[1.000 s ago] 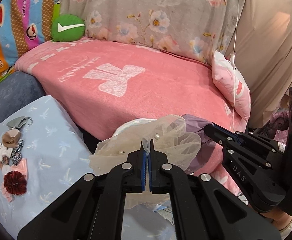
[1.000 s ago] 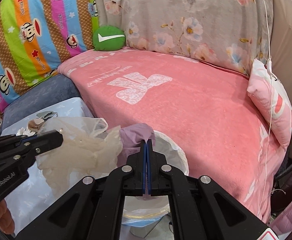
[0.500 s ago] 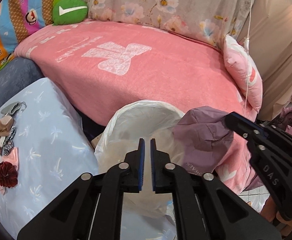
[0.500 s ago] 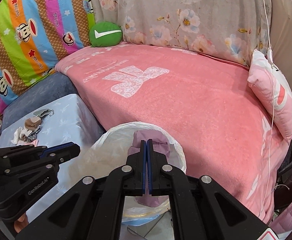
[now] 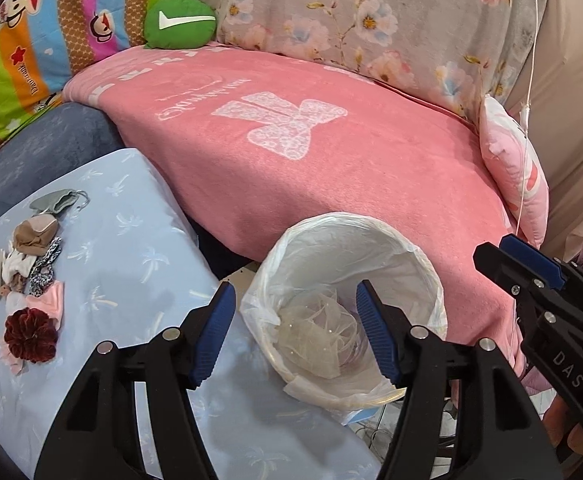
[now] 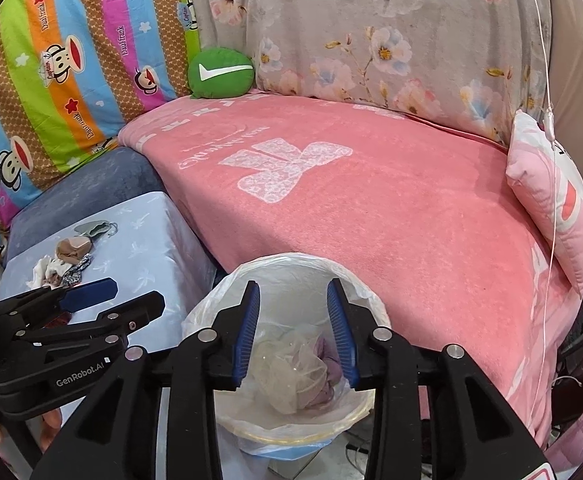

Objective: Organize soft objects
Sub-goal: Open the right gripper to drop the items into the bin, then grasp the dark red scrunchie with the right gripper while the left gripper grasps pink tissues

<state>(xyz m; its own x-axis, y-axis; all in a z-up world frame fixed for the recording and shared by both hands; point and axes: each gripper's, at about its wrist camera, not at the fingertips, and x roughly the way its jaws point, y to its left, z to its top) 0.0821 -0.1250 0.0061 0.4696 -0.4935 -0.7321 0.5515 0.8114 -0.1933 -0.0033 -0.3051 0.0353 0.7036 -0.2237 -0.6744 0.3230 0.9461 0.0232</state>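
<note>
I see both my grippers, left [image 5: 295, 332] and right [image 6: 293, 330], just opened and empty above the lined bin [image 5: 431, 276]; the tulle [image 6: 291, 376] and mauve cloth [image 6: 329, 356] lie inside. It stands between the pink-blanketed sofa [image 5: 371, 184] and a pale blue cushion [image 5: 139, 248] bearing small fabric pieces [image 5: 27, 280].

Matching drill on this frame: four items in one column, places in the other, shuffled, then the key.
1. cream tulle piece
2. green cushion
3. dark red flower
4. pink pillow

A. blue cloth, near edge
B. right end of the pink blanket
C. inside the lined bin
D. back corner of the sofa

Pairs: 1-C, 2-D, 3-A, 4-B
</note>
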